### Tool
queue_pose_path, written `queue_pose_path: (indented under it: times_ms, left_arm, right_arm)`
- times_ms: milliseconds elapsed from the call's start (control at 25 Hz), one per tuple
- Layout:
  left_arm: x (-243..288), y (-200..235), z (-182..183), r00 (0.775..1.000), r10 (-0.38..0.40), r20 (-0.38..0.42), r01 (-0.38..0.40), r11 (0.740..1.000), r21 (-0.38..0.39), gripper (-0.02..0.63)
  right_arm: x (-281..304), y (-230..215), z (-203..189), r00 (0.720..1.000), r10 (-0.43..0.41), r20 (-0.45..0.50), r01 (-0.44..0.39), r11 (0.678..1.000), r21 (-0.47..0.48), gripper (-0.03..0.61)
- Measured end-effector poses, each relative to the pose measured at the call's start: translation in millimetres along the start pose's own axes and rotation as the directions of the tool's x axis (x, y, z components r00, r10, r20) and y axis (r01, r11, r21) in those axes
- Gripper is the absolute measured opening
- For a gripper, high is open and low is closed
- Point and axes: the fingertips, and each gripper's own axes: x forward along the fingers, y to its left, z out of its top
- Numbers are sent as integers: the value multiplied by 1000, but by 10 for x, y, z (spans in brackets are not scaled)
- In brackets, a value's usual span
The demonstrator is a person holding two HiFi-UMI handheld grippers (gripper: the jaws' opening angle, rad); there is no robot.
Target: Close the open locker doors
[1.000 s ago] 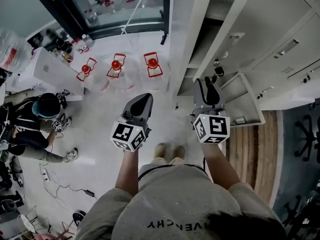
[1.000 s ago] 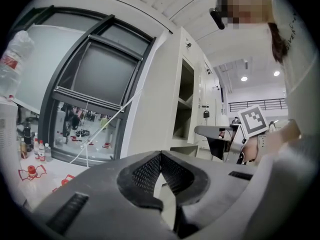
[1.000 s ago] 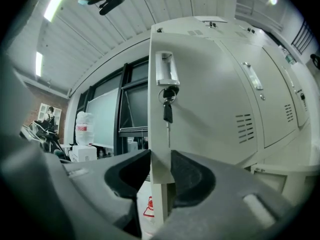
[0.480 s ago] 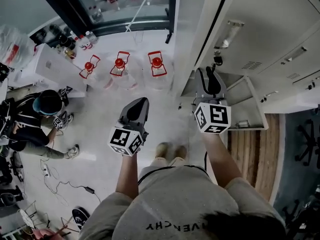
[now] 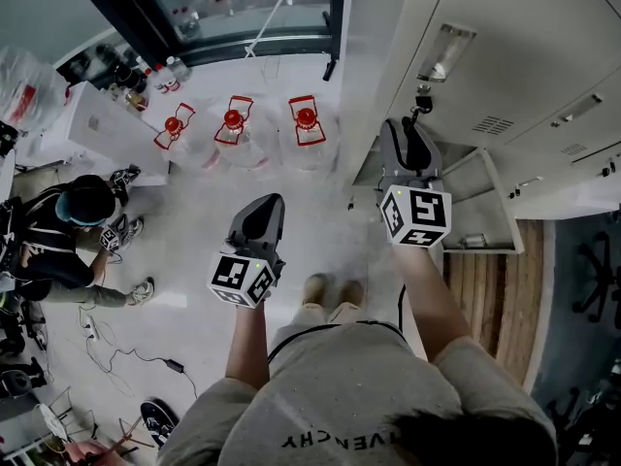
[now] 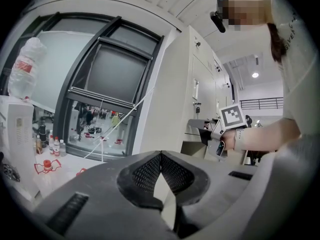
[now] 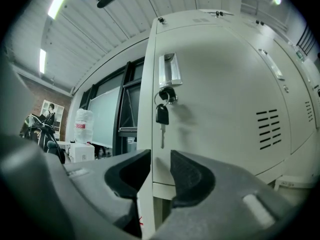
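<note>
In the right gripper view, a pale locker door (image 7: 220, 99) with a metal handle (image 7: 170, 70) and a hanging key (image 7: 161, 115) stands nearly flush with the locker front. My right gripper (image 7: 160, 160) is close against its lower left corner, jaws apart and open, with the door's edge in line with the gap. In the head view the right gripper (image 5: 408, 132) sits just below that key (image 5: 422, 100). A lower locker door (image 5: 482, 207) hangs open to its right. My left gripper (image 5: 264, 208) hangs over the floor, away from the lockers, shut (image 6: 161, 156) on nothing.
Three water jugs with red handles (image 5: 234, 124) stand on the floor ahead. A person (image 5: 82, 212) sits on the floor at the left among cables. A dark window frame (image 5: 247, 47) runs along the back, and wooden flooring (image 5: 505, 289) lies at the right.
The upper locker door has swung from open to almost flush with the locker front, and my right gripper moved forward with it. The left gripper drifted slightly lower.
</note>
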Motion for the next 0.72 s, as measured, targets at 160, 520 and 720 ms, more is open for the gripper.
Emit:
queue_pose_path:
  times_ms: [160, 520, 720]
  left_arm:
    - [-3, -14, -15, 1000, -10, -4, 10, 1000, -4, -2]
    - [80, -120, -17, 998, -65, -7, 65, 998, -3, -2]
    - [182, -257, -40, 994, -107, -10, 107, 994, 1, -2]
  right_arm:
    - [-7, 11, 4, 1000, 10, -1, -10, 1000, -1, 115]
    - [-177, 163, -123, 995, 94, -41, -96, 995, -40, 121]
    - [-400, 46, -188, 995, 83, -49, -85, 996, -41, 123]
